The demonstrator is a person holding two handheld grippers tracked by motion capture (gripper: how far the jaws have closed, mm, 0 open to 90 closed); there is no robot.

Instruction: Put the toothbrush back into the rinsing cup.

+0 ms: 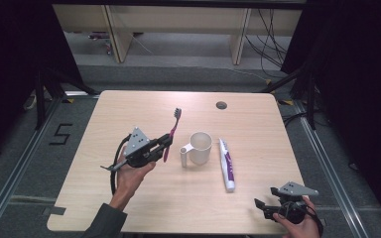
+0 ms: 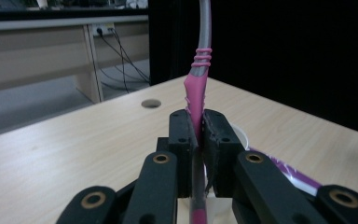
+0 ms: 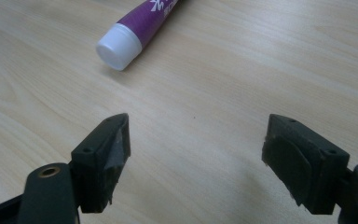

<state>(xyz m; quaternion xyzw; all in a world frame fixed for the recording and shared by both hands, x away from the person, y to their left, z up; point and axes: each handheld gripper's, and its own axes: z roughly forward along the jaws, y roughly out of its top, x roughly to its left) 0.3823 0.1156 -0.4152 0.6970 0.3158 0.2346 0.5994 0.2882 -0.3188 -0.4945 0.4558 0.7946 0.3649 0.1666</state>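
Observation:
A pink and grey toothbrush (image 1: 171, 134) stands clamped by its handle in my left gripper (image 1: 166, 143), lifted above the table left of a white mug (image 1: 199, 148). Its bristled head points toward the far edge. In the left gripper view the toothbrush (image 2: 198, 88) rises from between the shut pads, and the mug's rim (image 2: 240, 134) peeks out just behind them. A purple and white toothpaste tube (image 1: 227, 164) lies right of the mug. My right gripper (image 1: 261, 207) rests low at the near right edge, open and with nothing in it. The tube's white cap (image 3: 118, 46) lies ahead of it.
The wooden table (image 1: 129, 114) has a round cable hole (image 1: 221, 105) near its far edge. A small white cylinder (image 1: 183, 156) stands against the mug's left side. Beyond the table are desk legs and loose cables on the floor.

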